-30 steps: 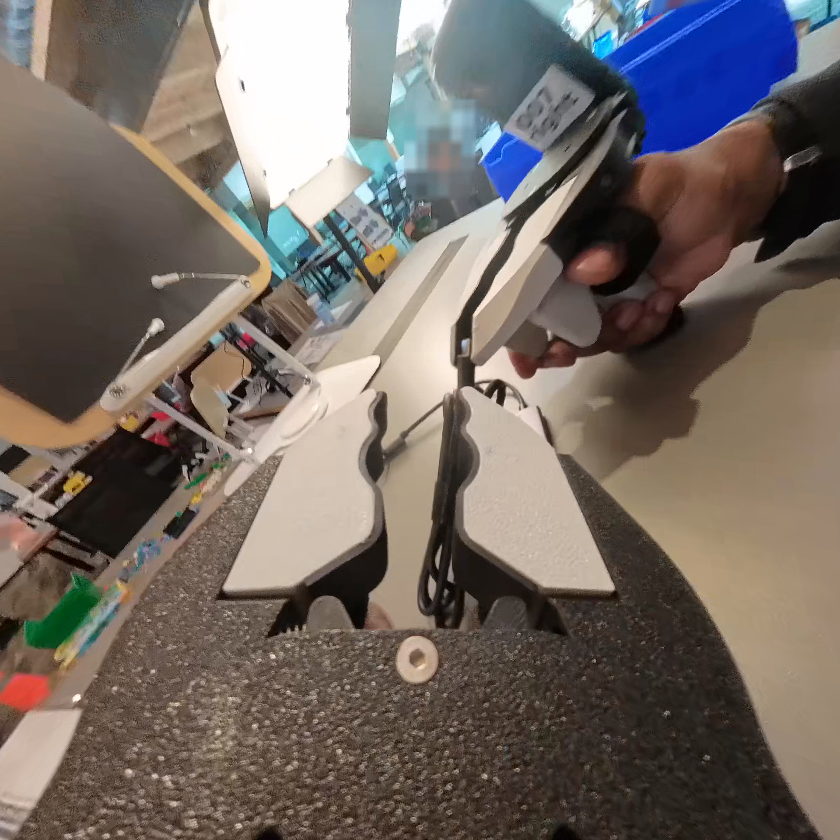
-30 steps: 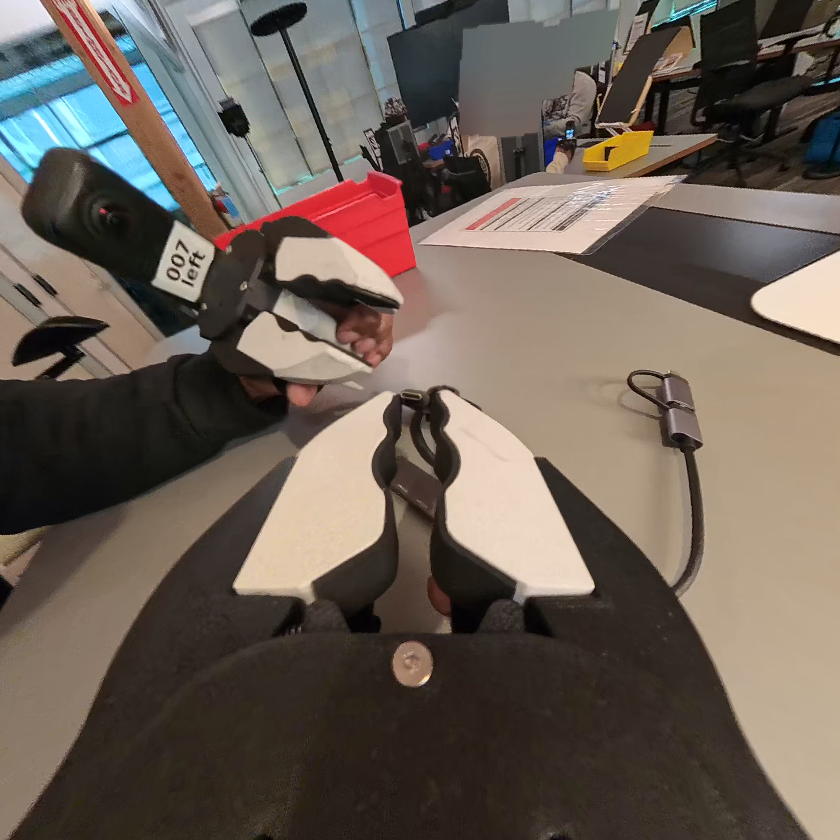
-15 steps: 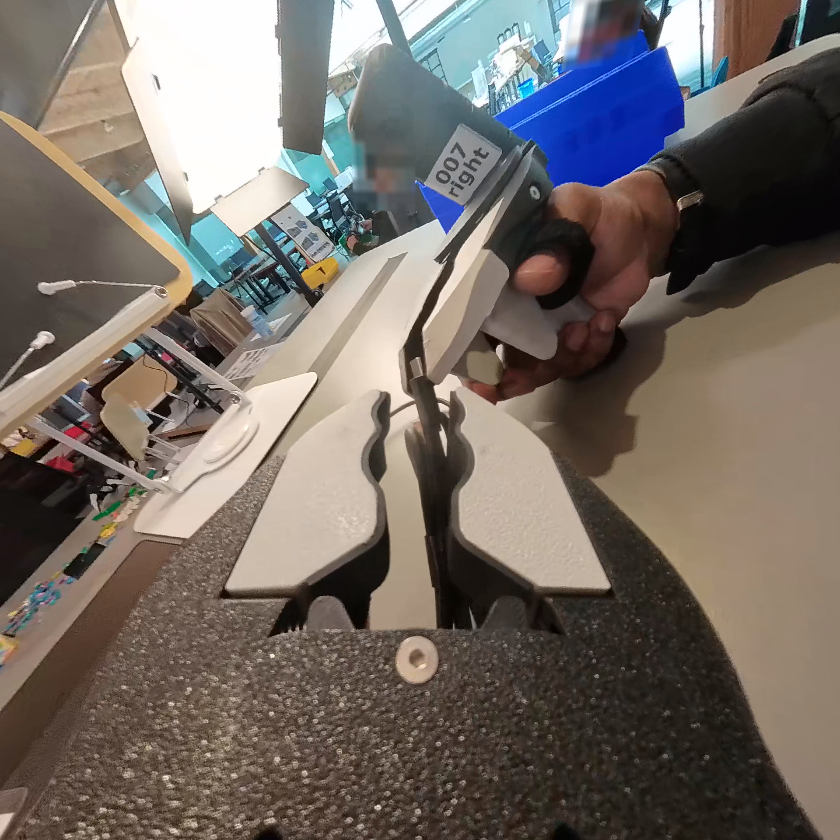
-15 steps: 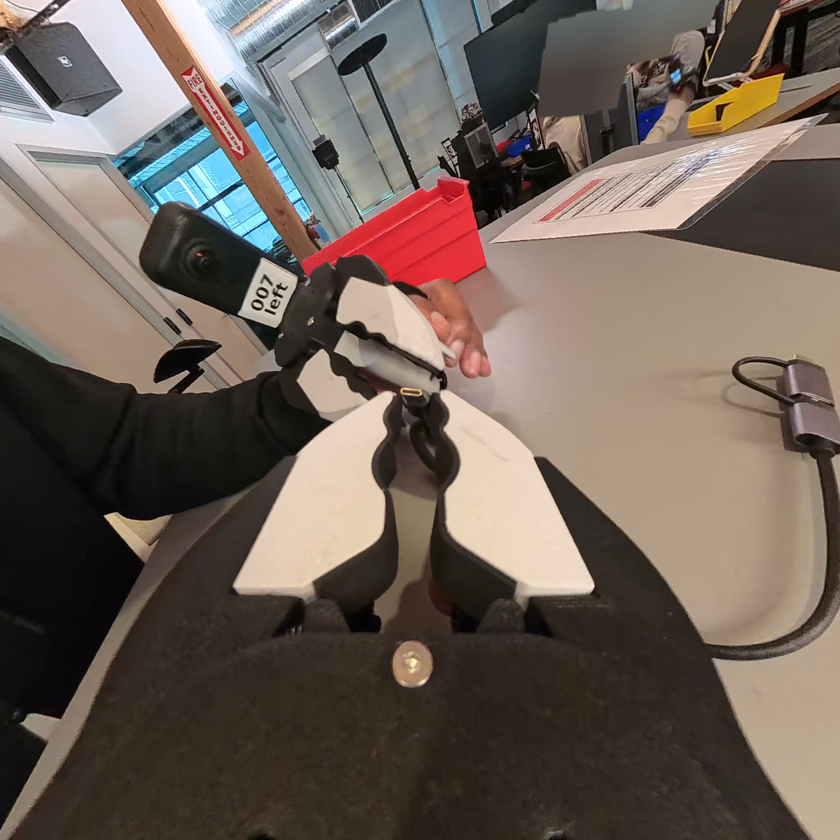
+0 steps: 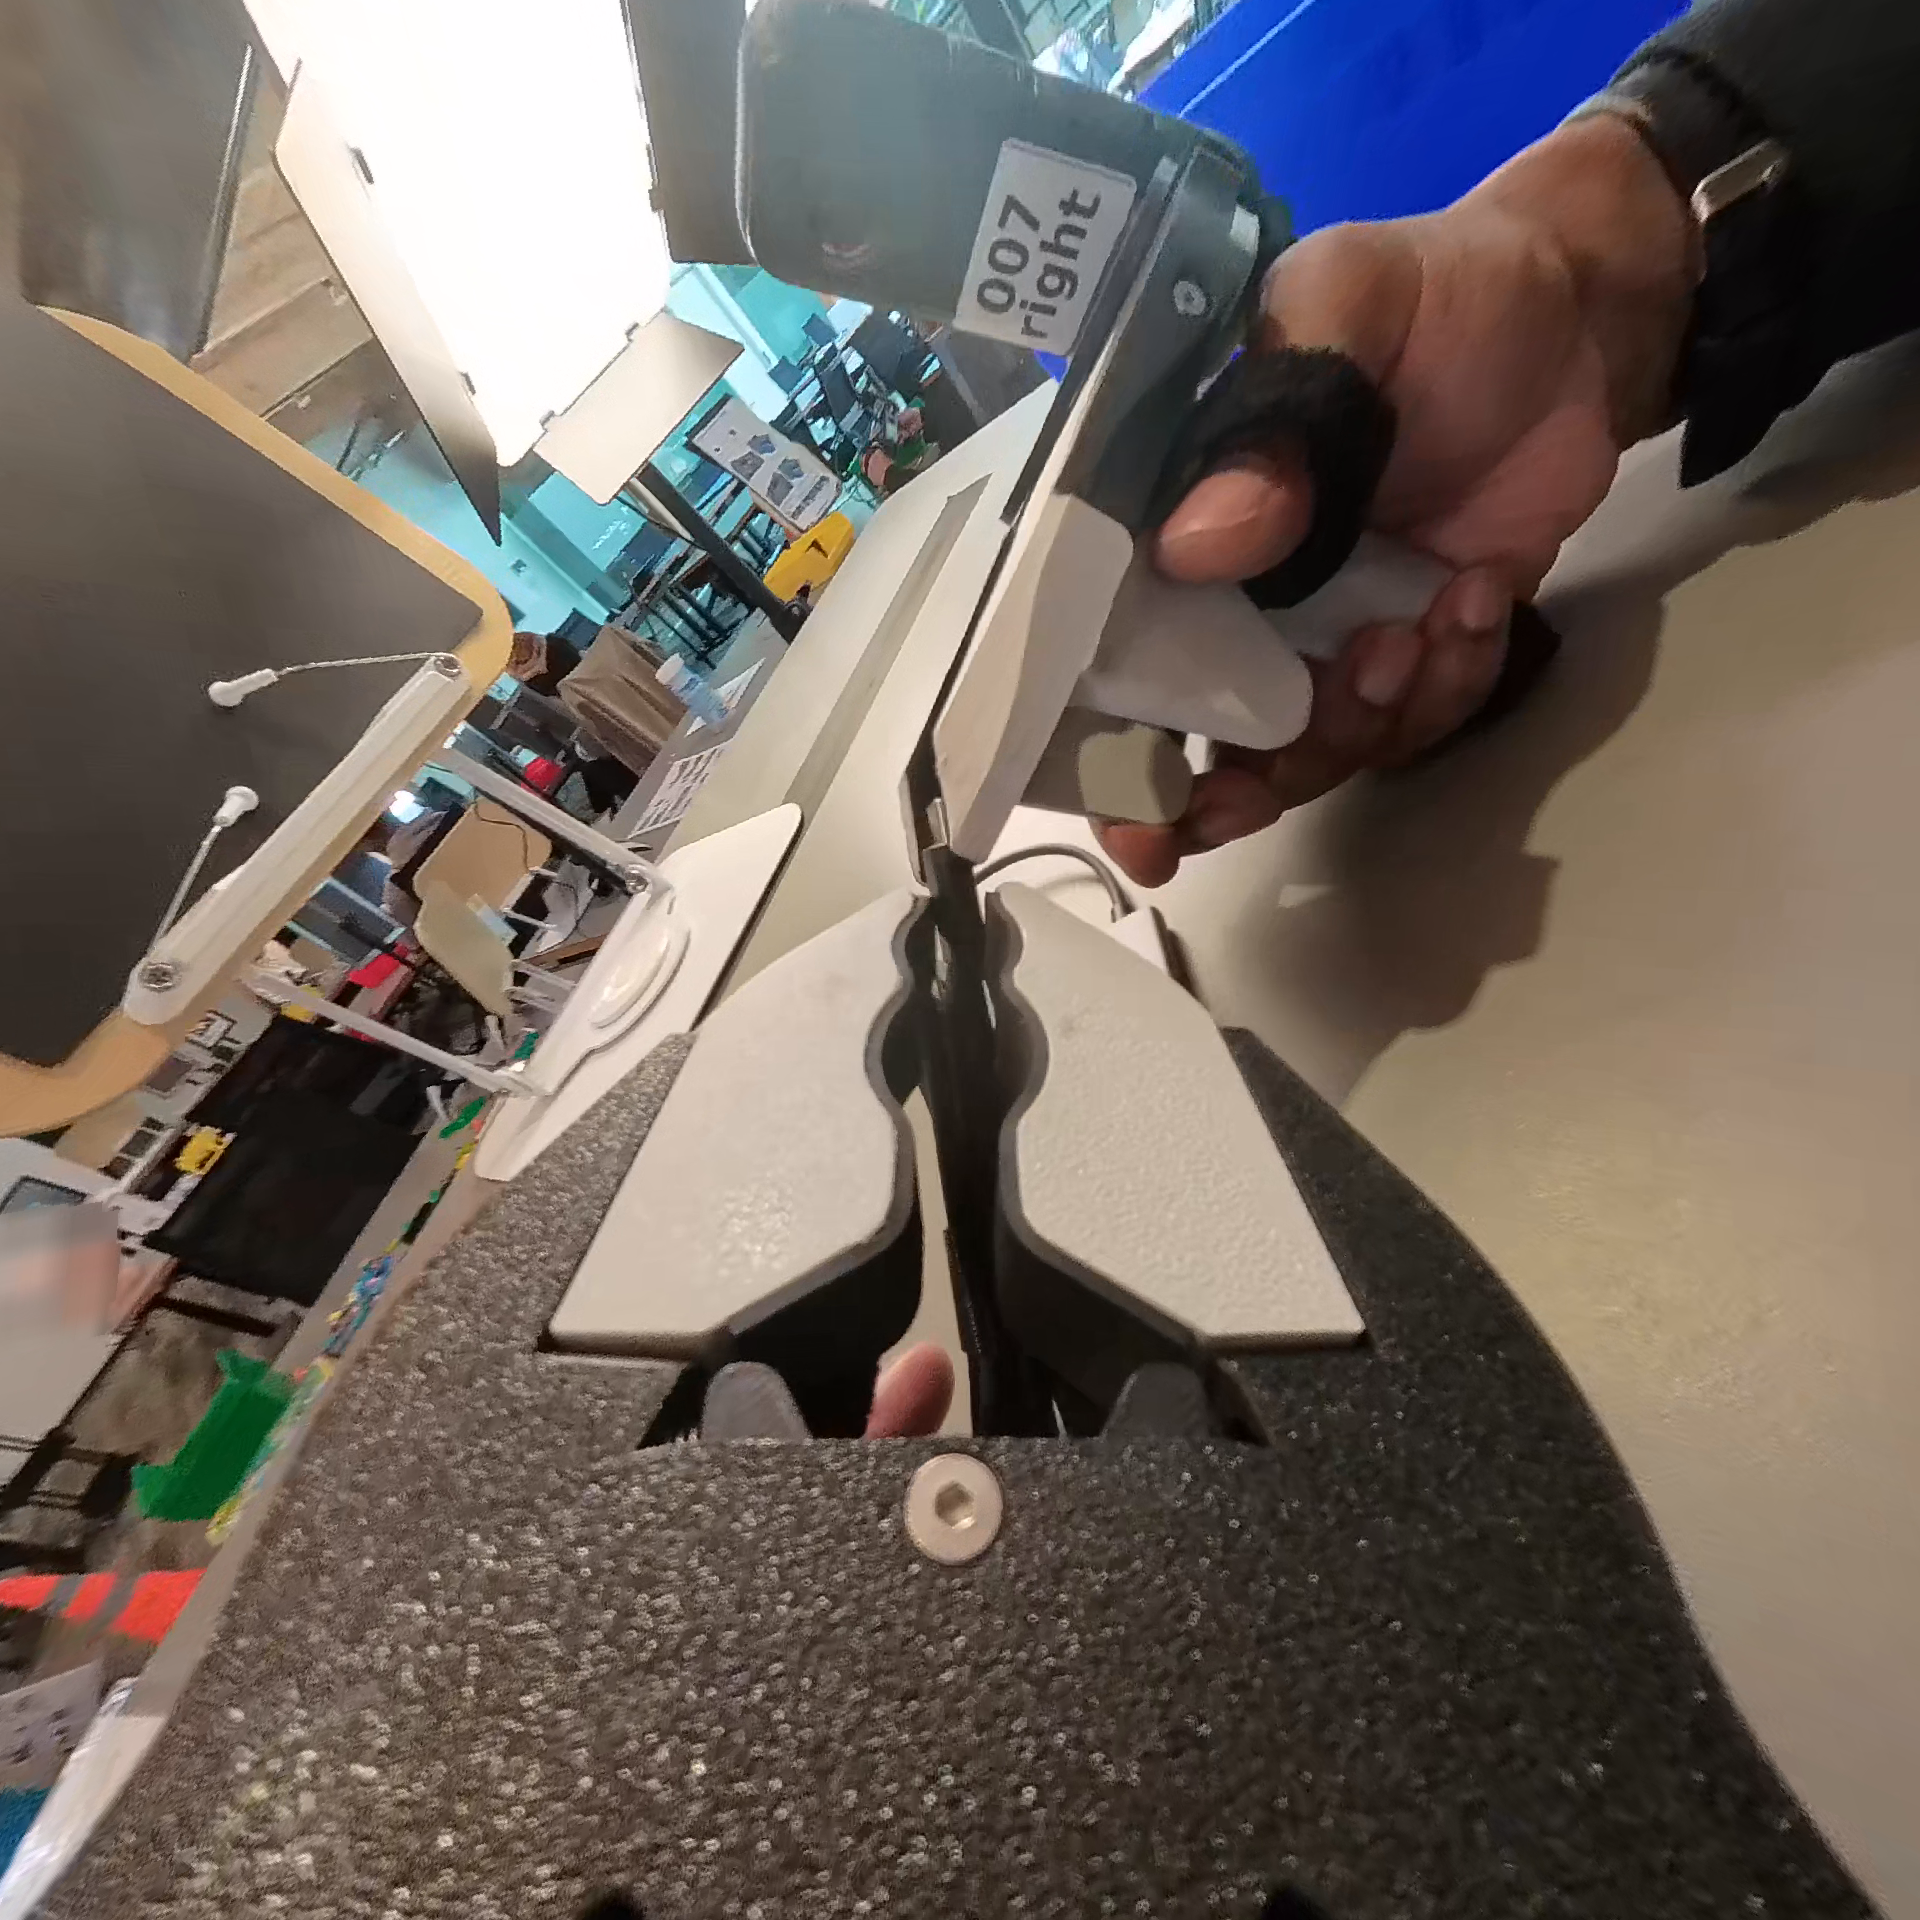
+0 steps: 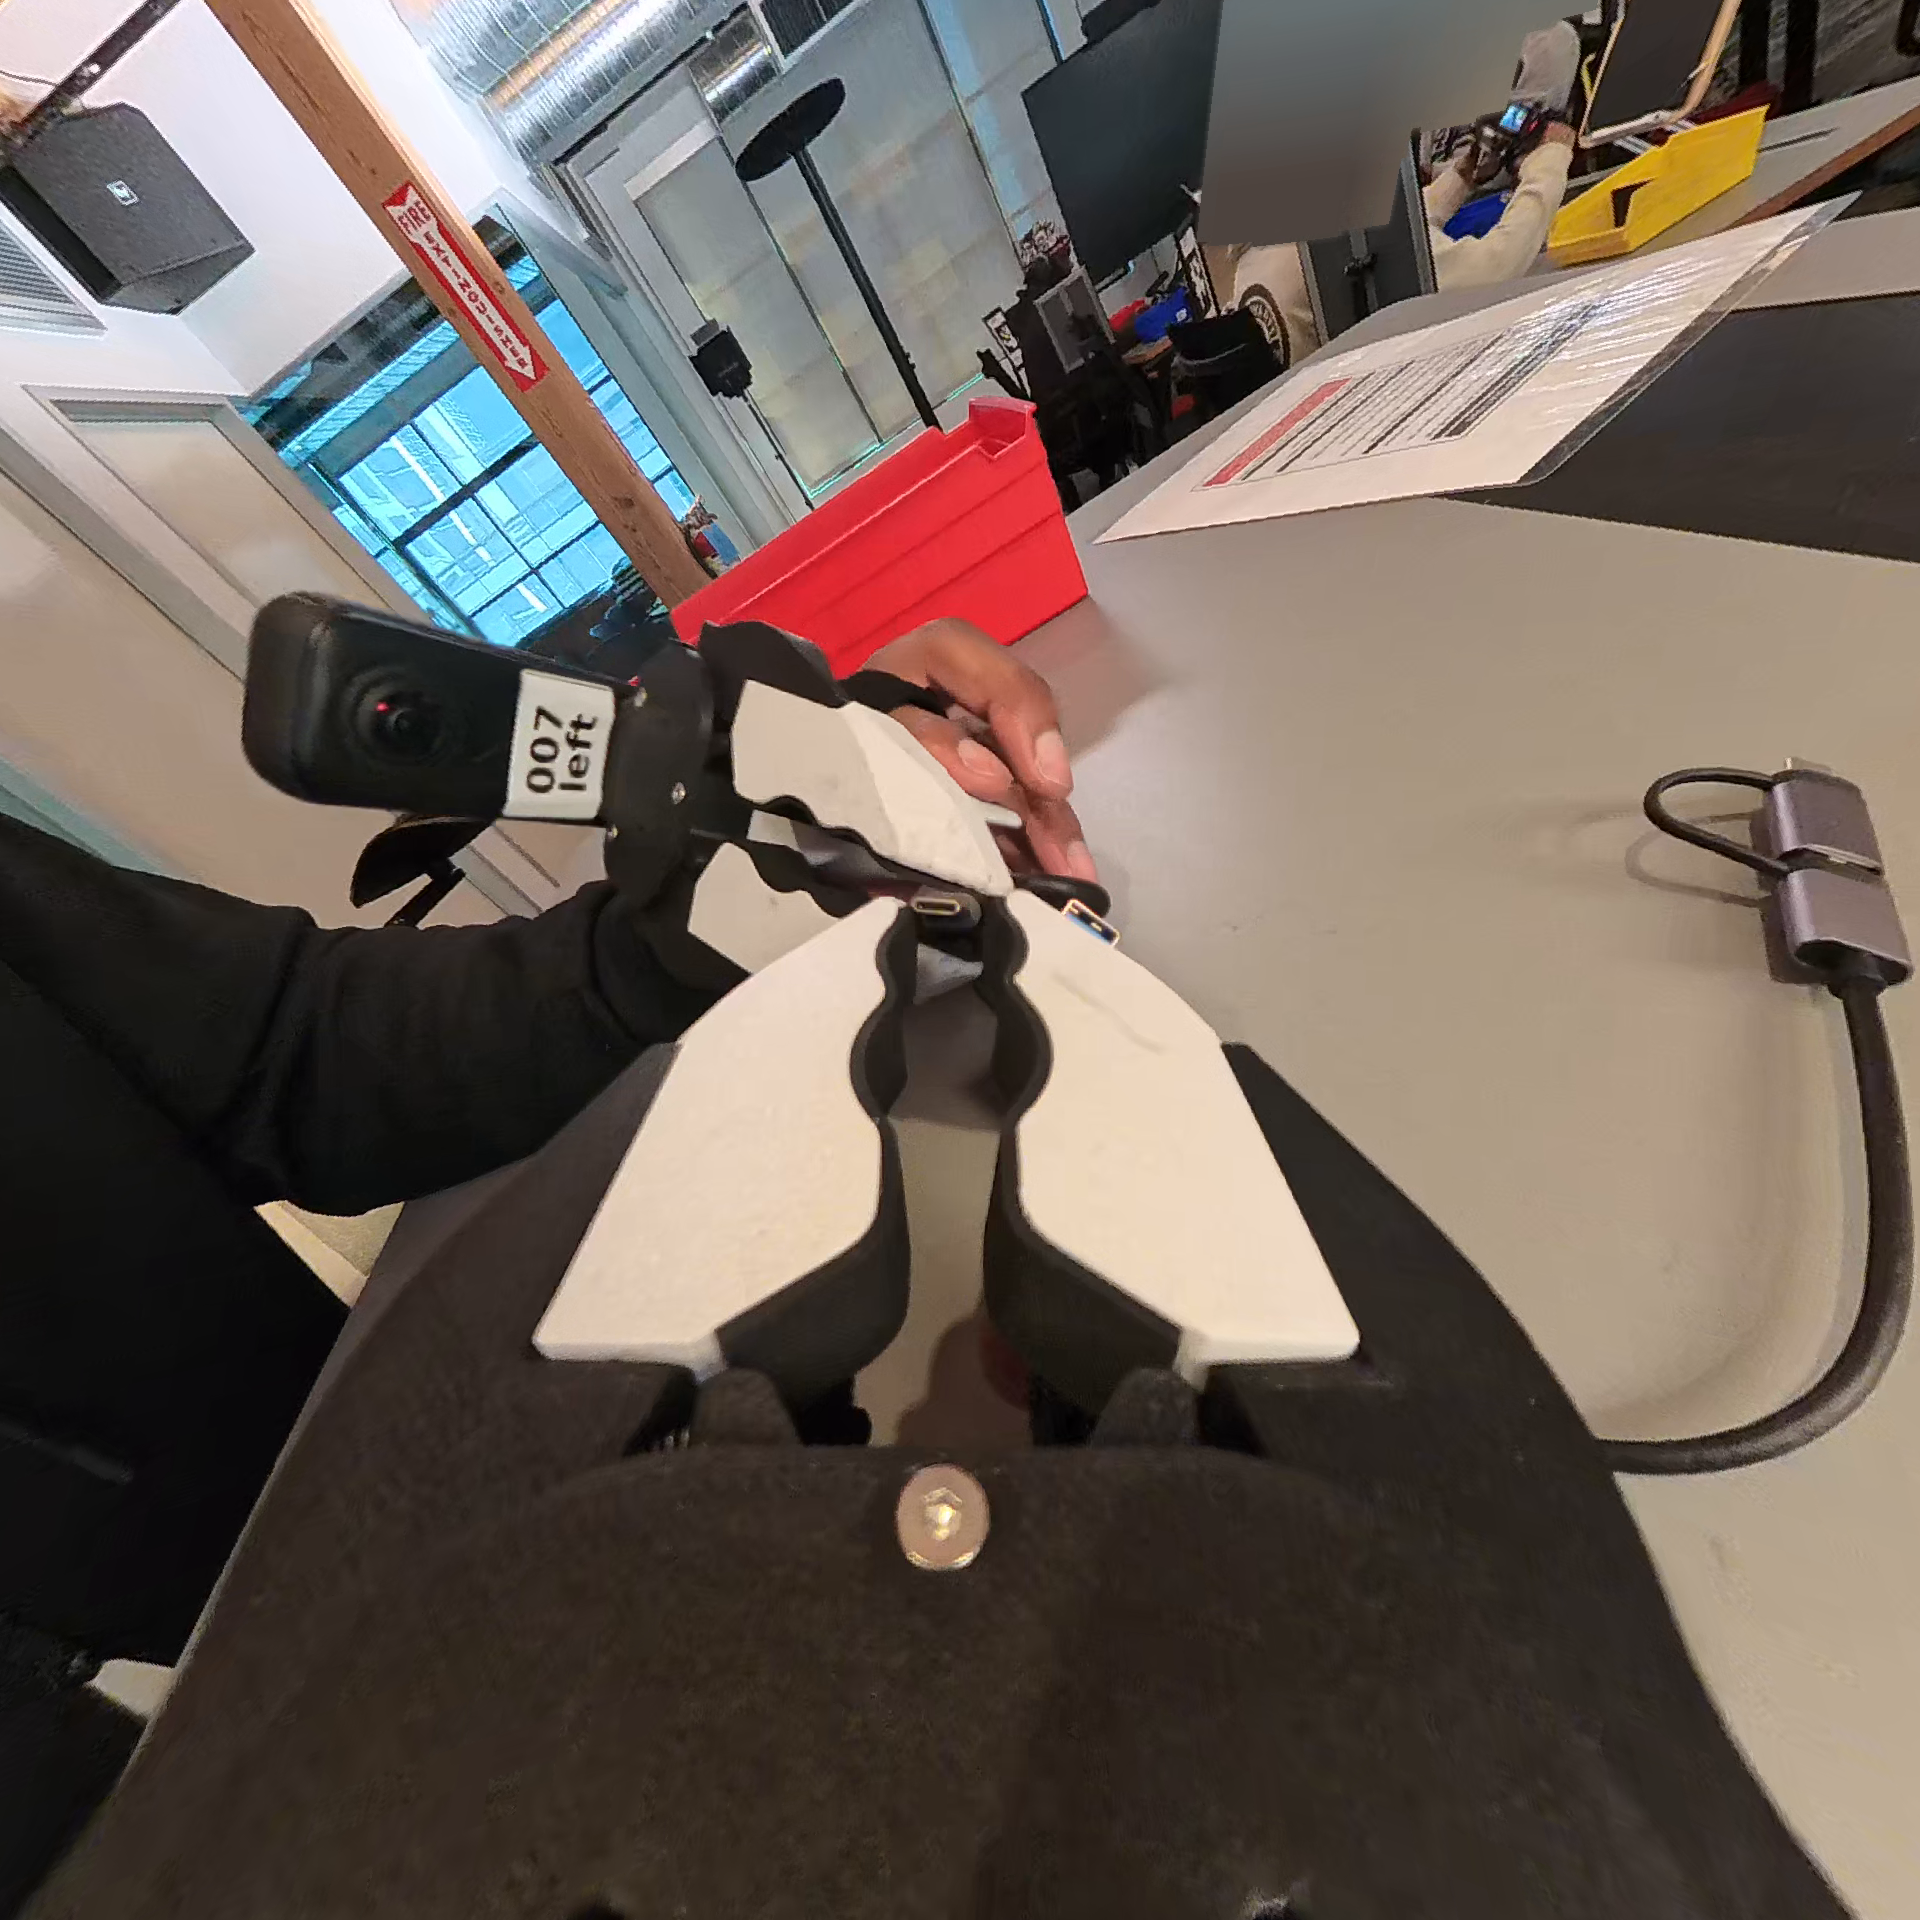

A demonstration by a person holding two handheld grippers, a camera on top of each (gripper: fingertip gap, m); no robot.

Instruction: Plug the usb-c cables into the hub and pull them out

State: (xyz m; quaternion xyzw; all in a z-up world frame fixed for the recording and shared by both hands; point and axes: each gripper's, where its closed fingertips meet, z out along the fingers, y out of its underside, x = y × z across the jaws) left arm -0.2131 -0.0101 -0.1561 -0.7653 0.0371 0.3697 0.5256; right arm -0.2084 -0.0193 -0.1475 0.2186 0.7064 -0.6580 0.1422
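Right now the plug [image 6: 940,906] sits at the very tip of the right gripper [image 6: 945,920], whose fingers are closed on it with only a narrow slot between them further back. Its long axis runs along those fingers and its metal mouth points forward, away from the right wrist and toward the left gripper [image 5: 951,914].

Facing it is the hub [image 5: 961,1091], a thin dark bar seen edge-on. The left fingers are drawn in against its flat sides, almost together. The hub's long axis follows the left fingers and its free end points up at the plug. I take the dark bar for the hub mainly from the blue port [image 6: 1091,920] showing beside the tips in the right wrist view, so that reading is probably right but not certain.

Plug and hub end meet just above the worktop [image 6: 1455,727]. I cannot tell whether the plug has entered the port.

To seat it well, I would keep both axes on one straight line and square the plug's flat oval to the slot. Push straight along that line with no twist, and brace the hub firmly so it does not slide back through the left fingers. Any sideways lean would likely jam the tip on the port's rim.

Well off to the right lies a second cable [image 6: 1870,1195] with grey connectors, untouched.
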